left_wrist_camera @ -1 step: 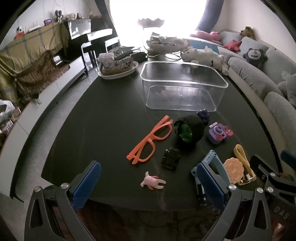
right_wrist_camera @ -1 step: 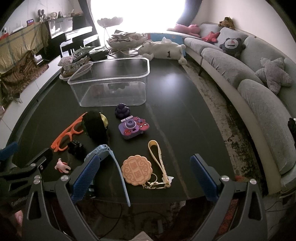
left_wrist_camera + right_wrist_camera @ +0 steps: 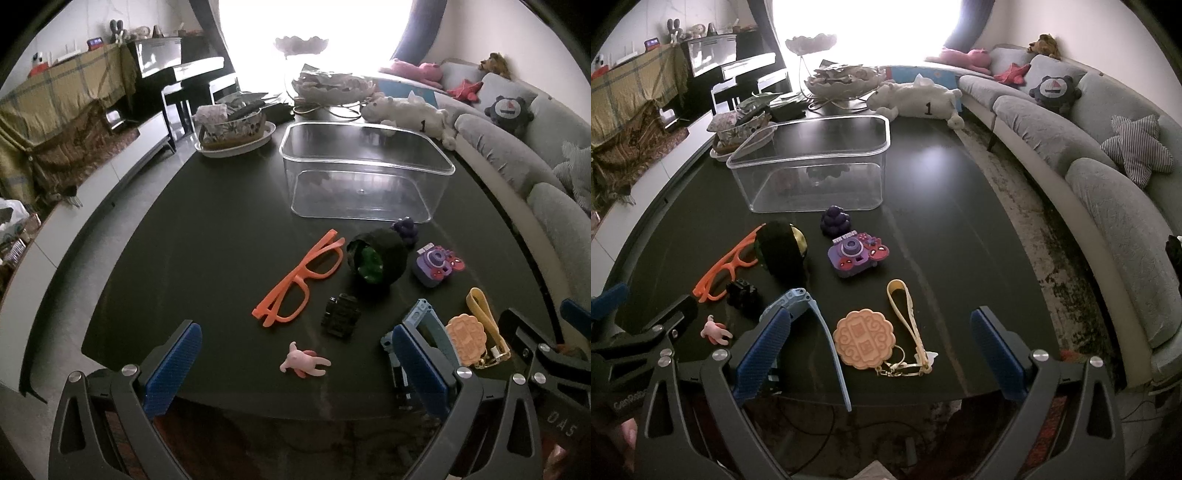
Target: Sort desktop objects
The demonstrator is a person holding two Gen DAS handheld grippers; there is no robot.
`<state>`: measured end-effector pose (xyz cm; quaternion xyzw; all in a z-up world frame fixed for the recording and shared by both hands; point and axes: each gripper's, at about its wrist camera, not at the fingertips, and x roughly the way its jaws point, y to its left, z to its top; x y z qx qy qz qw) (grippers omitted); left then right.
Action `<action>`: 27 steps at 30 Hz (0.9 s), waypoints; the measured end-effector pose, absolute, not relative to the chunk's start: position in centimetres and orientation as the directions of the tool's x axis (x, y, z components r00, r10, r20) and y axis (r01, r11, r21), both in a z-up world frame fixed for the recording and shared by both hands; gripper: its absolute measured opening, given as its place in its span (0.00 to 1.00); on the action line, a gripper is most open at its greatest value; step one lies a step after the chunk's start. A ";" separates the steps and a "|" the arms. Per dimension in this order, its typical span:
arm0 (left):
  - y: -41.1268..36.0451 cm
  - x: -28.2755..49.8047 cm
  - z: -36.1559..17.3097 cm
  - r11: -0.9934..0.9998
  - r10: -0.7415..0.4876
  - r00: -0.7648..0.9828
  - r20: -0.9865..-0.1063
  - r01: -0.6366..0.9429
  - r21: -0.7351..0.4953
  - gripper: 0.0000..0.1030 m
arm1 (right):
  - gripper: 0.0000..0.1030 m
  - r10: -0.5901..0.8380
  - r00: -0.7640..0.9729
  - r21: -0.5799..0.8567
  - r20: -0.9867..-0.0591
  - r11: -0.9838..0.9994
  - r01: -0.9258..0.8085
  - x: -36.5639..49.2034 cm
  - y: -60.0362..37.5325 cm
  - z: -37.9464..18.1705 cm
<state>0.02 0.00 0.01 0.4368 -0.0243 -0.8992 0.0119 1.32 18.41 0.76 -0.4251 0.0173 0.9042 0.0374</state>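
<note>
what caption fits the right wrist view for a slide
Open right gripper hovers above a cookie-shaped keychain, clear bin behind.

Left gripper (image 3: 295, 365) is showing dark grey plastic arms with triangular cut-outs, silver round screws at the joints, and blue ribbed pads (image 3: 173, 369) lining both fingers. Right gripper (image 3: 879, 354) is wearing the same: grey frame, silver screws, blue textured pads (image 3: 995, 354). Pale lettering is running along a neighbouring frame in each view, too blurred to read.
</note>
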 end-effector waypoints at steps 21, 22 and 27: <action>0.2 0.1 0.0 -0.997 -0.050 -0.632 -0.773 -0.017 0.078 0.98 | 0.95 0.039 -0.655 0.002 -0.755 -0.998 -0.062 1.4 18.2 1.0; 0.2 0.1 0.0 -0.996 -0.055 -0.630 -0.774 -0.016 0.084 0.98 | 0.95 0.040 -0.655 0.000 -0.754 -0.998 -0.061 1.4 18.2 1.0; 0.0 0.2 -0.1 -0.997 -0.053 -0.633 -0.773 -0.015 0.080 0.98 | 0.92 0.028 -0.664 0.006 -0.748 -0.999 -0.049 1.4 18.1 1.1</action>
